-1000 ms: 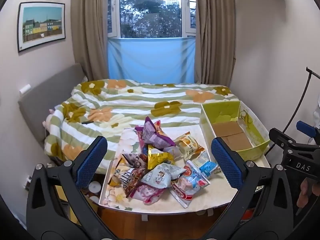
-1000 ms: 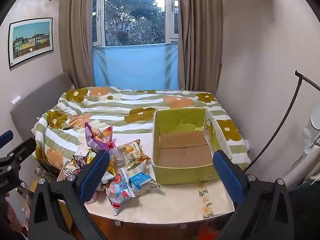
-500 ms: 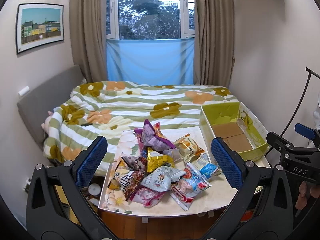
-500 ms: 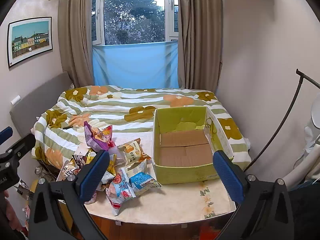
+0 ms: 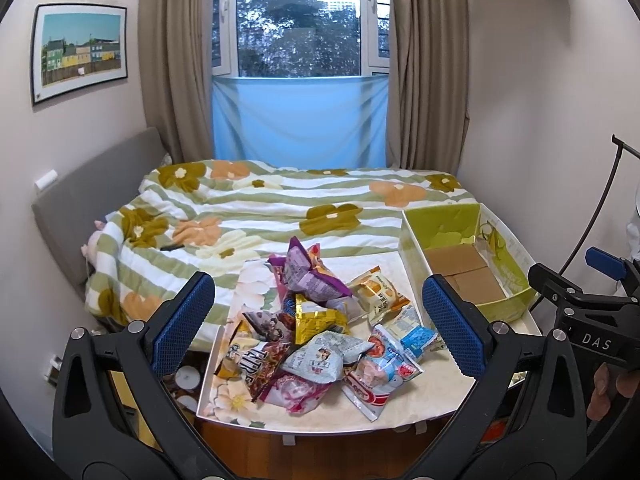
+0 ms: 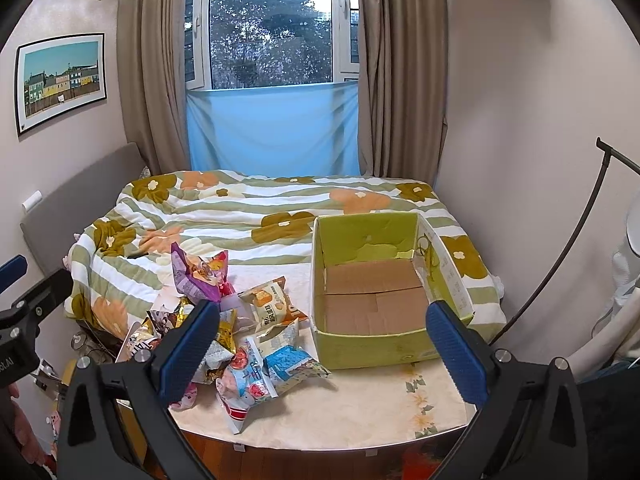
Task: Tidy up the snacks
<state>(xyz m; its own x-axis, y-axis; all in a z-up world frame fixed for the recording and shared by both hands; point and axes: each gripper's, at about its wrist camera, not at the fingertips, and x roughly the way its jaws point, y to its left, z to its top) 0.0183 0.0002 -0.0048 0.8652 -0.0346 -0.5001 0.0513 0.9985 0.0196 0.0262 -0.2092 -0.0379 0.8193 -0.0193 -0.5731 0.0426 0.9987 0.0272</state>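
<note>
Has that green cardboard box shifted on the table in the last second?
No. The green box sits in the same place against the table's flower print and the bedspread; only the camera view drifts slightly.

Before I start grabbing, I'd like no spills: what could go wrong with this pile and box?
The snack pile is heaped and overlapping, so pulling one bag may drag its neighbours. The red-and-white bag lies close to the table edge and could slide off. The green box is light cardboard, so a bump from either open hand-held gripper might shift it.
</note>
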